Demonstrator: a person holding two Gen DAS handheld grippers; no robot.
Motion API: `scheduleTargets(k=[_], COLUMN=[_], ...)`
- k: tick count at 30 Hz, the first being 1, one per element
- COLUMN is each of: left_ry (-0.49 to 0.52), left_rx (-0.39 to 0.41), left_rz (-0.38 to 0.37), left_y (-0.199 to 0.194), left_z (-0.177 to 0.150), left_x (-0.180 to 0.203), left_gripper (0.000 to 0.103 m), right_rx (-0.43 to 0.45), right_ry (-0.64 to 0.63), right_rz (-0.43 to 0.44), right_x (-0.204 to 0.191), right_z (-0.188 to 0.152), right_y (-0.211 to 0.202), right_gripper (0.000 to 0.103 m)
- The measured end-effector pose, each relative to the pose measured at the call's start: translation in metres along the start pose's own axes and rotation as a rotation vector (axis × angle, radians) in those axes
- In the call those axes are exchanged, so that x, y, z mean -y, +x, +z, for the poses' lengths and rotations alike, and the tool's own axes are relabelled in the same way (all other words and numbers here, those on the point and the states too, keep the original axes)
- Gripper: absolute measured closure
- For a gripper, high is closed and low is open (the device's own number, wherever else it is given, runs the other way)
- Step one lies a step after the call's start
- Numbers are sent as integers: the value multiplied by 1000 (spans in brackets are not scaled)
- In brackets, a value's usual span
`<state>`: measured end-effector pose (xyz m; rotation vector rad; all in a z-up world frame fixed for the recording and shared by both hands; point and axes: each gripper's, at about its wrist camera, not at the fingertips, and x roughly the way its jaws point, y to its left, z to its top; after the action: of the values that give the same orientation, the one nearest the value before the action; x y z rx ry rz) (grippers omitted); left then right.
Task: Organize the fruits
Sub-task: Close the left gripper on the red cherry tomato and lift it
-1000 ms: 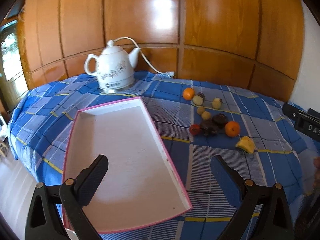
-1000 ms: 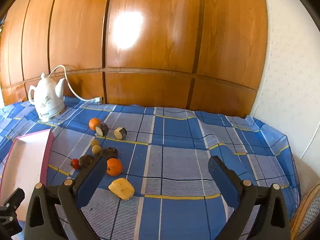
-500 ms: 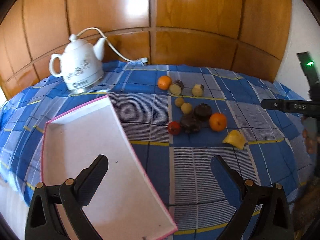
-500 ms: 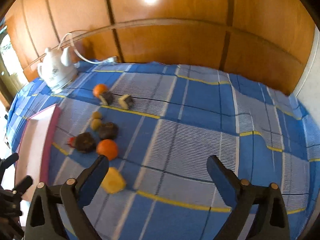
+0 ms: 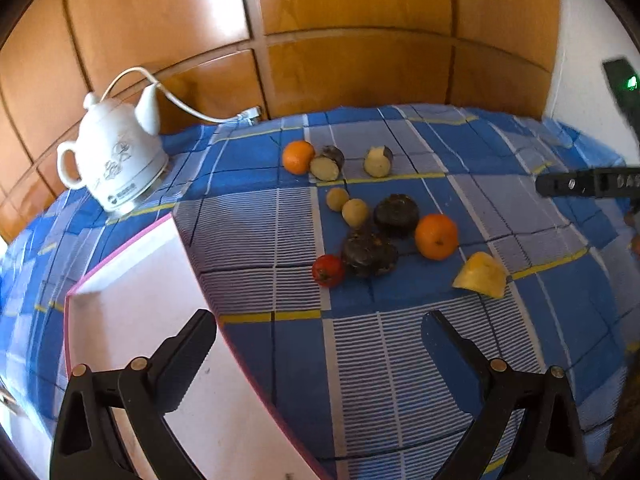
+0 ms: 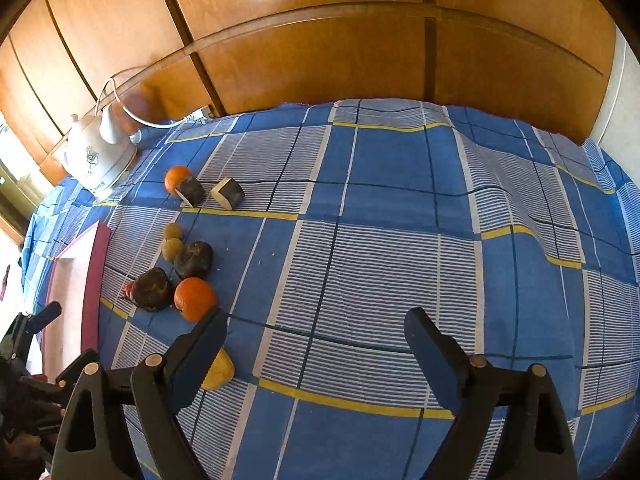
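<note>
Left wrist view: the left gripper stands apart and empty at the bottom; the shallow white pink-rimmed cardboard tray lies lower left, the scattered fruits centre right.

Right wrist view: the right gripper, nothing between its fingers, is closing. The yellow fruit wedge lies just beside its left finger, so this hand is likely nearer.

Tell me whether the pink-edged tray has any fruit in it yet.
Empty, as far as shown. The tray shows only its bare white floor, and the fruits, such as the orange and tomato, lie on the tablecloth beside it.
</note>
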<state>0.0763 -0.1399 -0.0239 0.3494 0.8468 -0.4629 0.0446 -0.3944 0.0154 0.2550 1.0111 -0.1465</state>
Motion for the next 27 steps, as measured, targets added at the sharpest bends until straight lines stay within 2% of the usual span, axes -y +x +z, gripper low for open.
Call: scheduleTargets(k=[3, 4, 5, 7, 10, 16, 19, 21, 24, 25, 26, 27], left_ry=[41, 50, 55, 65, 76, 161, 207, 222, 224, 215, 205, 186], left_rx=[-16, -23, -31, -60, -84, -119, -139, -154, -182, -191, -191, -186], left_rz=[-10, -20, -27, -49, -95, -147, -152, -166, -193, -198, -202, -216], left_y=[10, 13, 17, 27, 39, 54, 62, 68, 77, 80, 82, 81], left_z=[4, 6, 7, 12, 18, 28, 30, 32, 34, 34, 34, 33], left_x=[1, -1, -2, -7, -14, -16, -11, -7, -2, 0, -1, -2], left_gripper=[1, 7, 21, 33, 33, 33, 34, 39, 60, 71, 77, 77], right_rx=[-1, -3, -5, -9, -18, -19, -17, -18, -16, -18, -20, -21], right_ry=[-2, -4, -6, -13, -18, -20, -18, -16, -18, -21, -23, -25], right_rz=[3, 4, 3, 0, 4, 14, 18, 19, 20, 20, 19, 18], right_x=[0, -1, -1, -2, -4, -5, -5, -5, -5, -5, -6, -6], right_z=[0, 0, 0, 0, 0, 0, 0, 0, 0, 0, 0, 0], right_y=[0, 0, 0, 1, 3, 3, 2, 2, 2, 2, 3, 3], right_gripper=[11, 11, 11, 11, 11, 11, 11, 11, 11, 13, 18, 22])
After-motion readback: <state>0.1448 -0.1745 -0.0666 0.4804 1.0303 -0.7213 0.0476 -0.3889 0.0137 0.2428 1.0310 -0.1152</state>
